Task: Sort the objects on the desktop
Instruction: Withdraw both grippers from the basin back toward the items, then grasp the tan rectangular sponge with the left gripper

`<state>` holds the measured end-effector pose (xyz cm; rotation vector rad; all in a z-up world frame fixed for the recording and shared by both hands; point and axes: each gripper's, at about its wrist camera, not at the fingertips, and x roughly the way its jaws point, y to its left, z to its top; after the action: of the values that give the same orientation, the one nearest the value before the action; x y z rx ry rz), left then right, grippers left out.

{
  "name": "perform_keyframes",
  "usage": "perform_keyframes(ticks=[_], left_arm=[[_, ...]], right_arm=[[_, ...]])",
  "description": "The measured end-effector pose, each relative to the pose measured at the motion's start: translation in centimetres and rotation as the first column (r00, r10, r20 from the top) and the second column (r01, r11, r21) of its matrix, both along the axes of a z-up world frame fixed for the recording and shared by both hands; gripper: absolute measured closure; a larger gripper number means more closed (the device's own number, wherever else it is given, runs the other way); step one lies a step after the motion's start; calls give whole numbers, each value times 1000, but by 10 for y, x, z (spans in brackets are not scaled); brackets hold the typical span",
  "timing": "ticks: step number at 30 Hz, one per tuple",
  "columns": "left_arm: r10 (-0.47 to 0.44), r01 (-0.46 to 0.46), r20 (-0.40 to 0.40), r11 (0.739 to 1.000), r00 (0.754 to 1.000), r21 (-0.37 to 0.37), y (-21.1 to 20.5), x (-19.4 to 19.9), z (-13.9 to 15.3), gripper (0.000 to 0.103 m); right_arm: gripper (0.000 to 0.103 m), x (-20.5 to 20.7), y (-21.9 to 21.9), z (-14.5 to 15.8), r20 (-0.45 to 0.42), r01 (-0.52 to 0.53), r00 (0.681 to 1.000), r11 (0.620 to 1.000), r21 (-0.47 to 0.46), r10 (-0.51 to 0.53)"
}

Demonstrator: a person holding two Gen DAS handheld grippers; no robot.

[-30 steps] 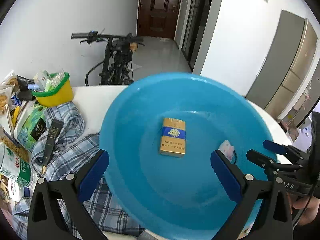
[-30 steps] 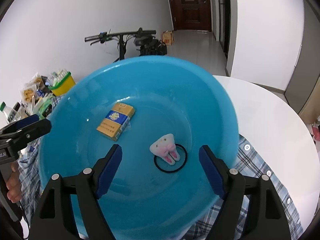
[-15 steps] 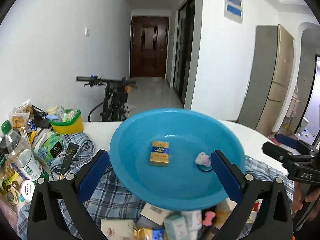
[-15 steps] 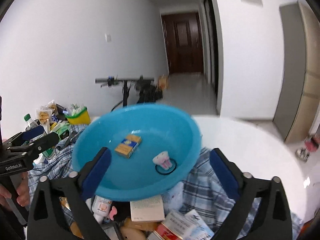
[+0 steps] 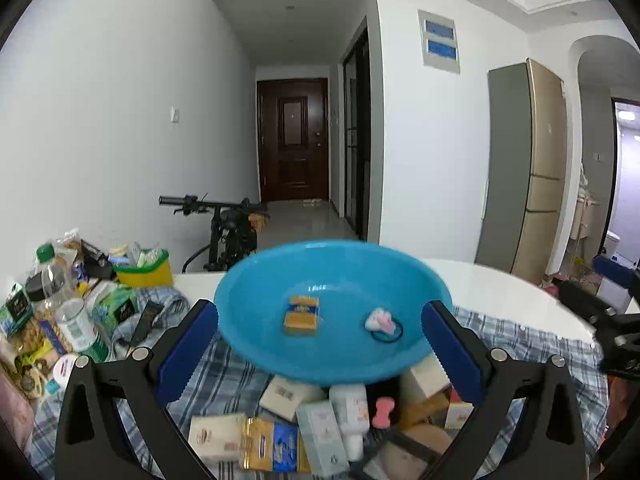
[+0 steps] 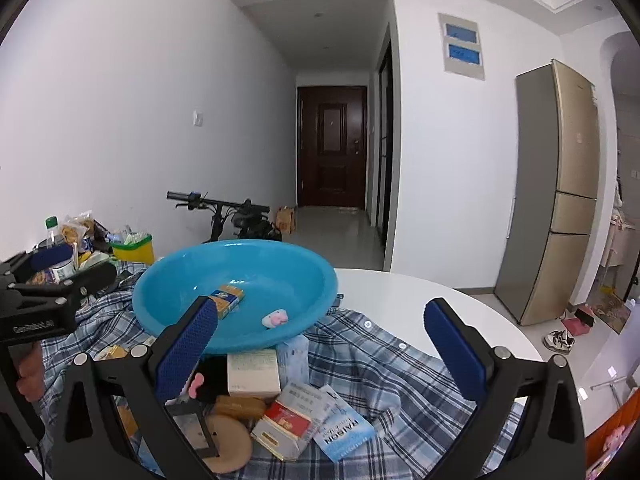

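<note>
Left hand-held gripper: your left hand-held gripper [image 5: 320,344] fills the bottom of its own view, blue pads spread wide and released, nothing gripped between them.
Right hand-held gripper: your right hand-held gripper [image 6: 320,340] sits at the bottom of its view, jaws as wide as they go, released, with no pad pressing on anything.
Basin: the round blue plastic basin [image 5: 256,280] lies at the centre of the frame, beyond both sets of pads, resting on the clutter and the checked cloth.
Basin contents: a yellow and blue cigarette pack [image 5: 301,315] lies flat near the middle; to its right a small white and pink plush charm [image 5: 379,319] sits on a black hair tie [image 5: 387,332].
Foreground pile: below the basin you have small boxes and bottles heaped together, among them a white carton [image 6: 253,372] and a red and white pack [image 6: 286,422].
Cloth: a blue and white plaid shirt [image 6: 360,352] is spread under the pile on the white round tabletop [image 6: 420,292].
Left edge: bottles, snack bags and a yellow tub with a green rim [image 5: 146,270] crowd the left of the frame.
</note>
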<state>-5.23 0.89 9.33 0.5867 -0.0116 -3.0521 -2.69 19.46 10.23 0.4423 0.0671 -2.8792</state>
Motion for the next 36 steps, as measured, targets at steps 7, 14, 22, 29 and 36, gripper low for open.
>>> perform_keyframes(ticks=[7,14,22,29,36], left_arm=[[20,-27,134,998,991,50,-3,16,-40,0],[57,-56,127,998,990,-10,-3,47,-62,0],[-5,3,134,1000,991,19,6,70,-78,0],[-10,-1,229,999,973,48,12,70,-107,0],[-2,-14,322,999,947,49,12,64,-131,0]], right_arm=[[0,22,4,-27,36,8,999,1000,13,-8],[0,39,1,-52,65,-5,998,1000,22,4],[0,43,-1,-83,167,-31,986,999,13,29],[0,45,-3,-101,224,-46,974,999,15,41],[0,42,-4,-112,269,-54,962,999,3,51]])
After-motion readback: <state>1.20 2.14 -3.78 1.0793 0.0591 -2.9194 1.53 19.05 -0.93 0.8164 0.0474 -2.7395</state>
